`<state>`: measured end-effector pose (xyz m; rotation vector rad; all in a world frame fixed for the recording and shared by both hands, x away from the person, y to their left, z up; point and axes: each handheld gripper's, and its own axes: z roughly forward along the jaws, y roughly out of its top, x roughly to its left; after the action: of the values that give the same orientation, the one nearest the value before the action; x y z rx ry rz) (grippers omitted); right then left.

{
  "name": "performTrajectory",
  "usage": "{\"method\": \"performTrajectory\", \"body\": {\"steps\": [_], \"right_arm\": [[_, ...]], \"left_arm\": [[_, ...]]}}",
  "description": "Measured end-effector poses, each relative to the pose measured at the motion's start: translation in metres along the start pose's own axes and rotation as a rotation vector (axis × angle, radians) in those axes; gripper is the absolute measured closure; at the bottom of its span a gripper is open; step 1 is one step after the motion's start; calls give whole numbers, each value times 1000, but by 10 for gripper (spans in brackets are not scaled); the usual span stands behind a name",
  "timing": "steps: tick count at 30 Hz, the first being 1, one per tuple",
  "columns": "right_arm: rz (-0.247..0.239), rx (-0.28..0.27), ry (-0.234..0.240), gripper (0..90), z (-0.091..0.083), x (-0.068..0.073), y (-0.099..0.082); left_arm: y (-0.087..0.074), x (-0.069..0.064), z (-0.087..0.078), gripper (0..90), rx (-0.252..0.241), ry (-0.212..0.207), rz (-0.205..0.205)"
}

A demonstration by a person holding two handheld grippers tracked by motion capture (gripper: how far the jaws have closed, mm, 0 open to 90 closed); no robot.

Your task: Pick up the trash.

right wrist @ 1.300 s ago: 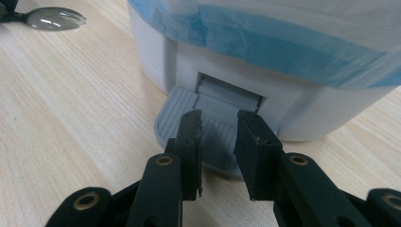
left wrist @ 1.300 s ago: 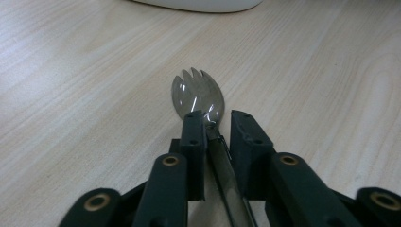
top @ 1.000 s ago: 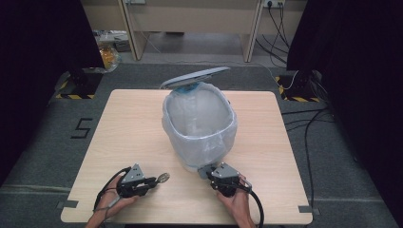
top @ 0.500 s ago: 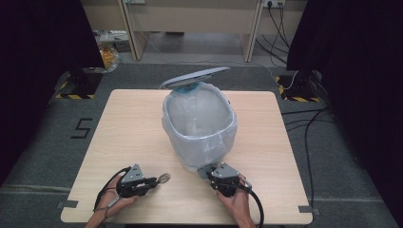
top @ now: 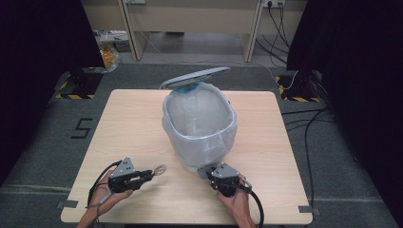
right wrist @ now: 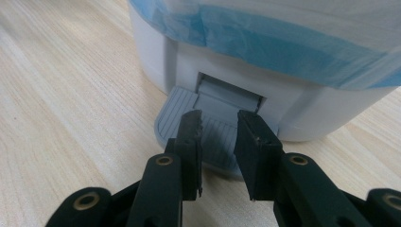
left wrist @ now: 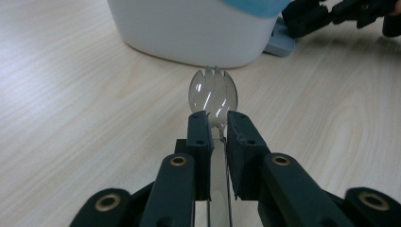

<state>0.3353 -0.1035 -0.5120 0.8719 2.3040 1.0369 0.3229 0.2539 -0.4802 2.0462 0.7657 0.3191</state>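
Clear plastic spork [left wrist: 213, 94] sits pinched between the jaws of the left tool [top: 142, 176], lower left of the high view, its tined head pointing at the white pedal bin [top: 199, 124] lined with a pale blue bag (lid up). Bare wooden bench [top: 119, 123] lies open left of the bin. Right tool [right wrist: 218, 124], jaws parted, rests over the bin's grey foot pedal [right wrist: 187, 118] near the bench's front edge.

Two black hand-held tongs, each trailing a cable.

The left tongs [top: 142, 176] are wearing a grey three-cornered plate on top; brass-ringed screws are glinting behind the blocky jaws of both, and a black cable is looping back behind the right tongs [top: 209, 171].
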Motion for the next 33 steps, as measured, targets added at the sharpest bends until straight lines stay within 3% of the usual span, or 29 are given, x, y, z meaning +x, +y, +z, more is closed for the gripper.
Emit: {"method": "performTrajectory", "body": {"steps": [13,33], "right_arm": [[0,0,1,709,0,0,0],[1,1,2,709,0,0,0]], "left_arm": [[27,5,-22,795,-82,23,6],[79,13,-46,795,-189,4,33]]}}
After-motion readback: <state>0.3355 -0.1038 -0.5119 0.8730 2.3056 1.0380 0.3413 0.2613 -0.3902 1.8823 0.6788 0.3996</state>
